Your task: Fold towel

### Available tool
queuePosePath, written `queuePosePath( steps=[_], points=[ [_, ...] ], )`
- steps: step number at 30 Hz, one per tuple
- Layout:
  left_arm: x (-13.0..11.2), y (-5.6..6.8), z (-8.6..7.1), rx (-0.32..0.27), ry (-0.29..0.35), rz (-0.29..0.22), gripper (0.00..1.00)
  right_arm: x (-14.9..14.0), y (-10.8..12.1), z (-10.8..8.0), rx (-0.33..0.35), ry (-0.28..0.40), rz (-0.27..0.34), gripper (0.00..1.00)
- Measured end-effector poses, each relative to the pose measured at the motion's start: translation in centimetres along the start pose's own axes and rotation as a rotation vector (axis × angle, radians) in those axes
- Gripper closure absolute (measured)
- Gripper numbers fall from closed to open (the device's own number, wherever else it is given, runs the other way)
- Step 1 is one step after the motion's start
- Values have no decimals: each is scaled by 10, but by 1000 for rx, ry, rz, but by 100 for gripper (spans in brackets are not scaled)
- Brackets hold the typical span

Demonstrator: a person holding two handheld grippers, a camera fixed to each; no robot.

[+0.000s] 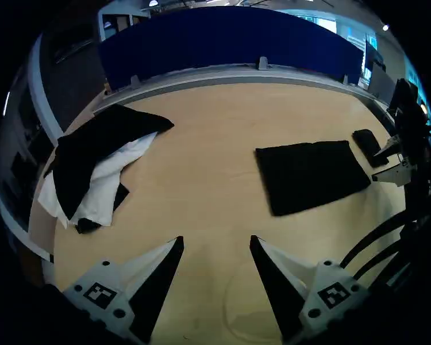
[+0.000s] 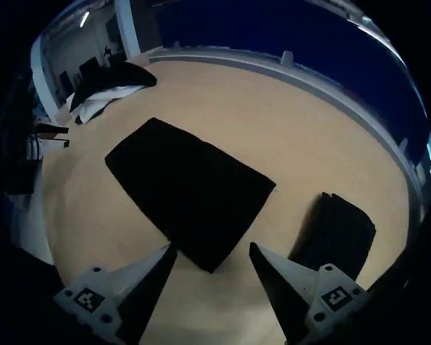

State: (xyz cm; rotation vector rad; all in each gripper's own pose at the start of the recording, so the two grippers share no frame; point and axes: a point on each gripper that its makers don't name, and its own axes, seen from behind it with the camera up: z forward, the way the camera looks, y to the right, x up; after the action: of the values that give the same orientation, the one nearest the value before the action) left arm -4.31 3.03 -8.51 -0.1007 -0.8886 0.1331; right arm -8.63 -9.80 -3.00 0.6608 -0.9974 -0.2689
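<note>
Black and matte, the folded towel (image 1: 313,175) (image 2: 189,192) lies flat, a rough rectangle on the pale wood-grain tabletop (image 1: 215,126), ahead of the left tool (image 1: 215,238) and just beyond the right tool (image 2: 212,246). Both tools are spread apart, grasping nothing. A rumpled heap of black and white cloths (image 1: 100,167) sits near a far corner. A smaller black folded cloth (image 2: 336,236) lies near the towel. A blue partition (image 1: 227,40) backs the tabletop.

Folded black towel (image 2: 189,187) on table (image 2: 307,132)
</note>
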Motion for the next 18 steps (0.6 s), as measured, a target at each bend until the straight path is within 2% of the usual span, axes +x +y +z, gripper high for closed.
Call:
queuePosePath(
  steps=[6, 8, 13, 18],
  points=[
    [2, -2, -5, 7, 11, -6, 15, -12, -5, 3, 19, -31, -30, 5],
    [1, -3, -6, 9, 12, -7, 15, -18, -7, 6, 30, -45, -36, 10],
    [-5, -5, -8, 13, 8, -12, 15, -28, -8, 13, 38, -68, -29, 32],
    [-10, -6, -8, 11, 2, -18, 15, -34, -7, 16, 37, -78, -21, 37]
  ],
)
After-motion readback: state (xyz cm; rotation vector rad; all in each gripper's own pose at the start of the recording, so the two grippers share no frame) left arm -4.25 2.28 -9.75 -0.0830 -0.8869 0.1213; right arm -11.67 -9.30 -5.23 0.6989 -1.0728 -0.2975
